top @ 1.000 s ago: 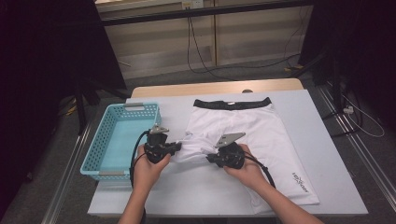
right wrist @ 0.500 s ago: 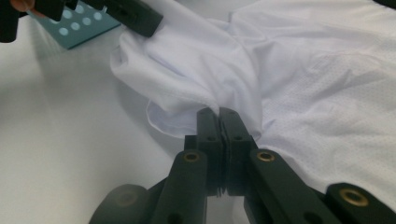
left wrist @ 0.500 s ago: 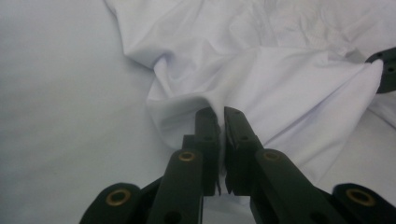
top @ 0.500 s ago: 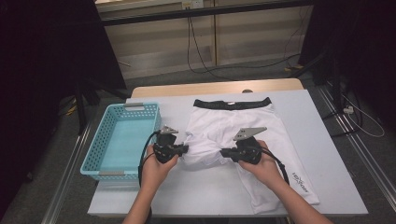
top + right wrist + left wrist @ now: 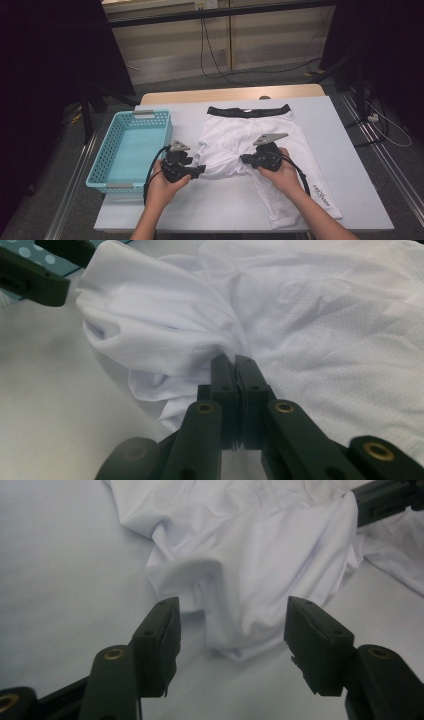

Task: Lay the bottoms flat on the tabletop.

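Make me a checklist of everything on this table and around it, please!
Surface: pale table, bare around the cloth.
Job's things: white shorts with a black waistband, one leg bunched up toward the middle.
Clutter: blue basket at the table's left, nothing in it.
Grippers: left gripper has just been opening, jaws apart and off the cloth; right gripper shut on the shorts.
Cables: black cable from the left gripper; more on the floor.
Surroundings: dark drapes, wooden wall panels.
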Tool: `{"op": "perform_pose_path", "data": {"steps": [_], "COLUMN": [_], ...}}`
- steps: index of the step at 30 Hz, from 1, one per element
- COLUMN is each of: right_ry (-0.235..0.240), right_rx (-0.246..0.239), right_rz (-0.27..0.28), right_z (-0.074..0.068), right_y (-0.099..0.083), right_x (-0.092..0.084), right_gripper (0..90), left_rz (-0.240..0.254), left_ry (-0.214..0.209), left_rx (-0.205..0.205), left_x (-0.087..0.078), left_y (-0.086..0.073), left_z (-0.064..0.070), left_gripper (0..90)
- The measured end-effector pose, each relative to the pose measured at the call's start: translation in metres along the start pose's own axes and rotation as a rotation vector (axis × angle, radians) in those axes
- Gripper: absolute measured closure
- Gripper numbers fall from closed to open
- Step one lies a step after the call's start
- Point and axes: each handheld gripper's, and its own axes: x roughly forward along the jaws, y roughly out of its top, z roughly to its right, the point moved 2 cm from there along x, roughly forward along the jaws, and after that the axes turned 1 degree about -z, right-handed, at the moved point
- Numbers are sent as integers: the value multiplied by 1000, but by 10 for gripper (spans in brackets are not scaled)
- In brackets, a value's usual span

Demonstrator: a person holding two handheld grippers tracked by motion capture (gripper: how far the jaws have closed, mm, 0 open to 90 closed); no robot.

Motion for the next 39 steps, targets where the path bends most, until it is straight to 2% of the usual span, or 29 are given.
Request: {"op": "perform_pose_path", "data": {"steps": [3, 7, 9, 12, 14, 15, 16, 17, 18, 19, 20, 21, 23, 25, 30, 33, 39], "right_ry": [0, 1, 6, 4, 4, 5, 5, 7, 6, 9, 10, 10, 9, 18, 32, 23, 61], "right_rx": [4, 4, 5, 0, 4, 6, 4, 2, -2, 0, 1, -1, -8, -4, -20, -58, -91], "right_rz": [1, 2, 3, -2, 0, 0, 0, 4, 5, 8, 11, 12, 9, 12, 23, 21, 19], "right_z": [0, 0, 0, -1, -1, -1, 0, -1, -1, -2, -2, -3, -4, -5, -9, -14, -28], "right_y": [0, 0, 0, 0, 0, 0, 0, 0, 0, 0, -1, -1, -1, -1, 0, 1, 3], "right_x": [0, 0, 1, 1, 1, 1, 1, 0, 0, -1, -1, -1, -1, -3, -9, -11, -7], "right_gripper": [893, 893, 893, 893, 893, 891, 890, 889, 888, 887, 886, 886, 887, 887, 883, 866, 867], "left_rz": [-23, -58, -68, -86, -81, -83, -84, -91, -103, -112, -118, -119, -121, -91, -49, -35, -36], "left_ry": [-3, 22, 19, 19, 29, 15, -20, -35, -30, -34, -64, -84, -87, -106, -135, -136, -128], "left_rx": [6, 9, -5, 9, 4, -14, -50, -55, -39, -40, -51, -61, -70, -103, -148, -155, -165], "left_x": [2, 9, 16, 25, 29, 29, 29, 29, 30, 30, 29, 29, 26, 16, -5, -13, -20], "left_y": [-6, -12, -16, -18, -17, -15, -14, -14, -13, -13, -12, -11, -8, -4, 2, 3, 0], "left_z": [2, 1, 0, 3, 5, 5, 6, 7, 9, 11, 11, 12, 12, 10, 4, 2, 2], "left_gripper": [384, 369, 360, 397, 436, 477, 535, 590, 634, 660, 732, 762, 800, 827, 837, 837, 835]}}
